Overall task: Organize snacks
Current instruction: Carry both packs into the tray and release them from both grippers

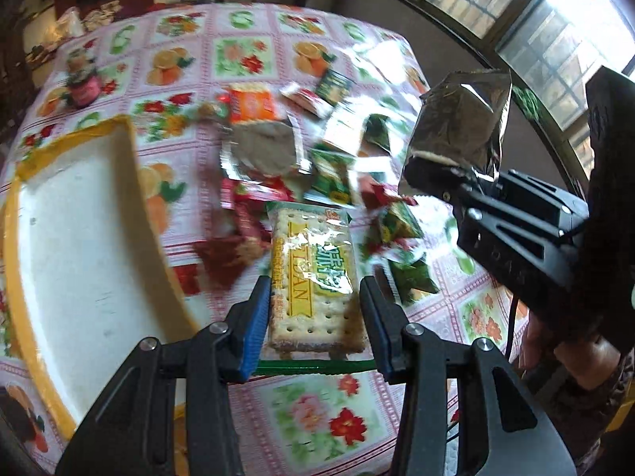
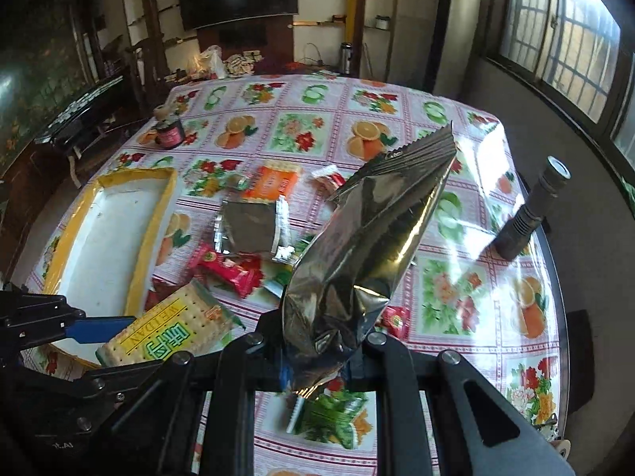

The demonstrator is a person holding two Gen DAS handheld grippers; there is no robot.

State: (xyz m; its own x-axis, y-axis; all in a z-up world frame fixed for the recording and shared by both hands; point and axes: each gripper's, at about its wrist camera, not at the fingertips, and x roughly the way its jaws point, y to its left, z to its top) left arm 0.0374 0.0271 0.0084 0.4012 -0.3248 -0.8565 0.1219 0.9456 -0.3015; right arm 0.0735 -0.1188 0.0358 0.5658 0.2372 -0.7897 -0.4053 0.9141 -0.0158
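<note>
Left wrist view: our left gripper fingers clamp the cracker pack; right gripper pinches the silver pouch. Both lifted; tray empty, most snacks remain on desk.

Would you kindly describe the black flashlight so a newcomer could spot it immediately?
Start at the floral tablecloth and follow its window-side edge. There the black flashlight lies alone, apart from the snack pile, the only dark ribbed cylinder with a glass lens.
</note>
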